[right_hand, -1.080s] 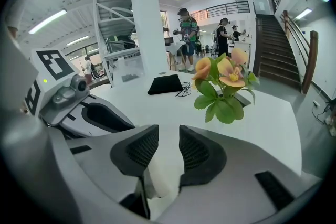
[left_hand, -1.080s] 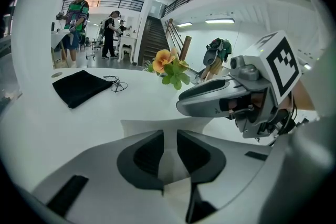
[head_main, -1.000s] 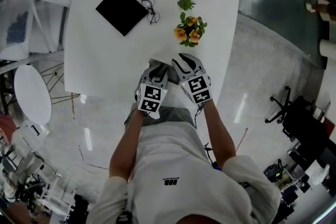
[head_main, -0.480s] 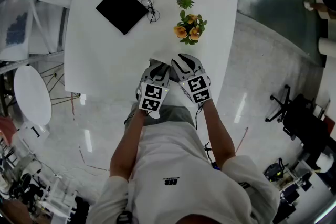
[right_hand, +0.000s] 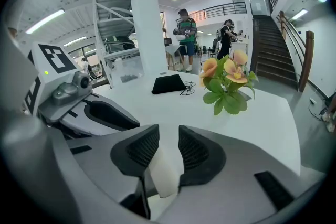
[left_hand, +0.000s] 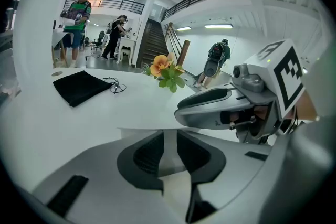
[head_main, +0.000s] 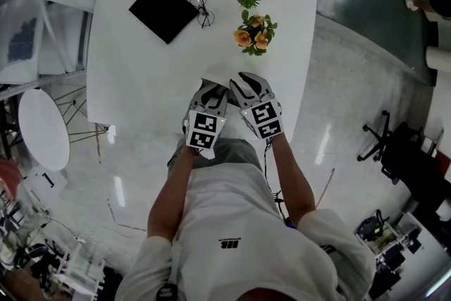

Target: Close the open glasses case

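The black glasses case [head_main: 163, 10] lies flat near the far left corner of the table [head_main: 141, 81], well apart from both claws. It is turned cornerwise to the person and looks nearly square, so no long axis is clear. The glasses [head_main: 201, 10] lie just to its right. The left claw [head_main: 211, 89] is judged the nearer, the right claw [head_main: 243, 81] close beside it at the near edge. Each claw stands only narrowly parted and holds nothing.

Right gripper [right_hand: 164, 147]: jaws stood slightly apart, with only bare desk [right_hand: 273, 113] between them.
Left gripper [right_hand: 84, 99]: just beside it, at the left.
Black case [right_hand: 169, 83]: lay flat near the desk's far edge.
Glasses [right_hand: 188, 89]: just beside the case, on its right.
Flowers [right_hand: 227, 84]: stood toward the desk's right edge.
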`<act>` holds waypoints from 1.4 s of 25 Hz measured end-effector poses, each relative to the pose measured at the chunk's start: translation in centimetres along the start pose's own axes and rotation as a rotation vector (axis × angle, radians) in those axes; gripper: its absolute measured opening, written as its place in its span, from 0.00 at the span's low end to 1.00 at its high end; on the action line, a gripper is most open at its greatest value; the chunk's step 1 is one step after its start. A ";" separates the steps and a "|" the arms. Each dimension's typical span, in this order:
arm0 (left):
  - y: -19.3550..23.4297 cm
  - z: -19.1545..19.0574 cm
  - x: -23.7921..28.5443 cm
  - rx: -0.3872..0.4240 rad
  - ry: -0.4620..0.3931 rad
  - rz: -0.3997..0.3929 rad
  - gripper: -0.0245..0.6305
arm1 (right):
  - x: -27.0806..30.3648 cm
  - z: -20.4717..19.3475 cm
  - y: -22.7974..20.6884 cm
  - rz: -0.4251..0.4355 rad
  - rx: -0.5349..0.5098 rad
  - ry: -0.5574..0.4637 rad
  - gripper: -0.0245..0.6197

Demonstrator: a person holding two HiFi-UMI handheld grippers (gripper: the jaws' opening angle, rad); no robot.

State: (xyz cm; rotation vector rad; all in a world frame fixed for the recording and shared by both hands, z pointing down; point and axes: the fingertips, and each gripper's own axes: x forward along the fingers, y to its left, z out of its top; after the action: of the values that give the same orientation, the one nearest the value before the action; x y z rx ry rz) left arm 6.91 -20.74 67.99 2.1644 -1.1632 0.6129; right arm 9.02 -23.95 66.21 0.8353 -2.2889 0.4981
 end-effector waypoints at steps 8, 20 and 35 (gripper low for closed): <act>-0.2 -0.7 -0.7 0.005 -0.001 -0.009 0.18 | -0.2 -0.5 0.9 -0.008 0.003 0.001 0.22; -0.4 -1.7 -1.3 0.014 0.001 -0.020 0.18 | -0.4 -1.5 1.8 -0.019 -0.001 0.007 0.22; -0.7 -3.6 -2.0 0.025 0.020 -0.031 0.18 | -0.6 -2.4 3.4 -0.020 0.006 0.023 0.22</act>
State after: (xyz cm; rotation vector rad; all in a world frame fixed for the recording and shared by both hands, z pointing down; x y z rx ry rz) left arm 6.08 -16.79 69.11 2.1890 -1.1148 0.6372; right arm 8.17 -19.96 67.07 0.8499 -2.2572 0.5035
